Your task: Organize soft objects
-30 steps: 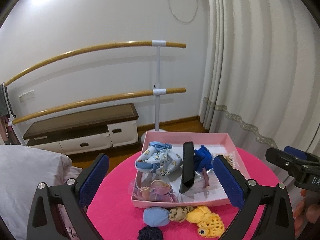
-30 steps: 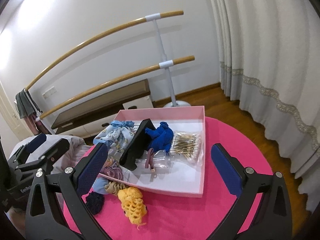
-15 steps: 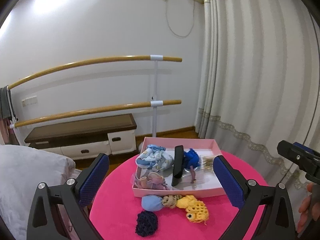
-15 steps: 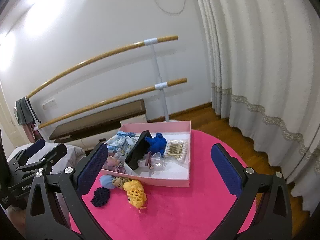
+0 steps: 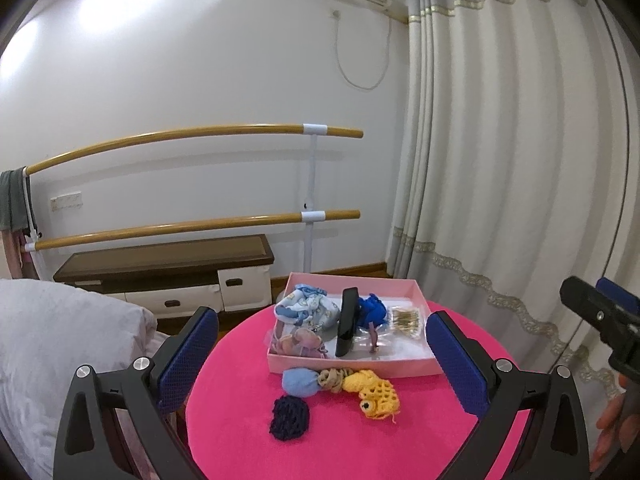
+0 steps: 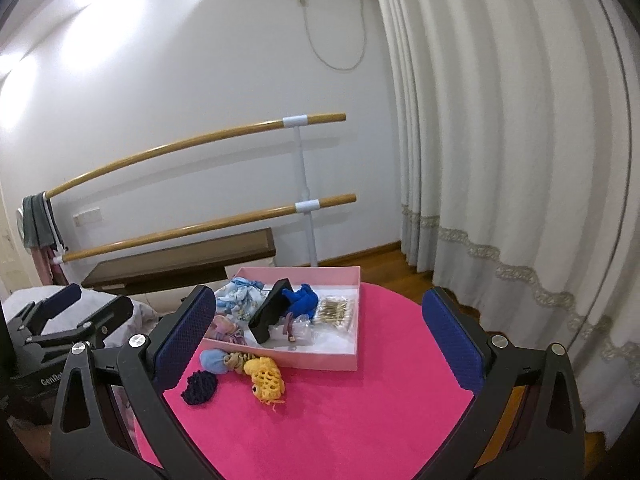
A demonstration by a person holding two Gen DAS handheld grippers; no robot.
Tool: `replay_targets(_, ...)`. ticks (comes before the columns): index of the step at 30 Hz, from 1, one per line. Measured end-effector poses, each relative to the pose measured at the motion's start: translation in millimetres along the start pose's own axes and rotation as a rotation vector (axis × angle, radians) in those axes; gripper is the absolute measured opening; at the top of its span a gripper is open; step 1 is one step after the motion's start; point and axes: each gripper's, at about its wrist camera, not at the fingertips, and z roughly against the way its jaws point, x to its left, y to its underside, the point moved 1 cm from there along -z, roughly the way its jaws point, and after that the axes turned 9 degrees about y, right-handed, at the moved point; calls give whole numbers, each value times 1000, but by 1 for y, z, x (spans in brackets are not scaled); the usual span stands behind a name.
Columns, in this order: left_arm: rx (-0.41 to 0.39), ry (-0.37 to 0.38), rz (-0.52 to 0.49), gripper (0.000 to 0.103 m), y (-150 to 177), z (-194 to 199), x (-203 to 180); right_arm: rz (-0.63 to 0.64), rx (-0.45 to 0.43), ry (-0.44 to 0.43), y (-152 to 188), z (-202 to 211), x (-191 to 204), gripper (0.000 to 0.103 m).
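A pink box stands on a round pink table. It holds a patterned cloth, a royal blue soft item, a black flat object, cotton swabs and pinkish items. In front of the box lie a light blue ball, a tan knot, a yellow crochet fish and a dark navy crochet piece. My left gripper and right gripper are both open, empty and held back above the table.
A double wooden barre and a low cabinet stand by the far wall. White curtains hang at right. A bed with grey bedding is at left. The other gripper shows at the frame edges.
Both grippers have pulled back and up from the table; the box and soft items look smaller and farther. Nothing on the table has moved.
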Motion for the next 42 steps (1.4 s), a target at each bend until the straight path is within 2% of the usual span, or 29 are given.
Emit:
replay_targets(21,-5,-30,19,103,24,47,3,10,-13,-2,18,25,1,103)
replay_targets(42,1,-38,15,103,33,56,5,28,0,-19,23,29,7,103)
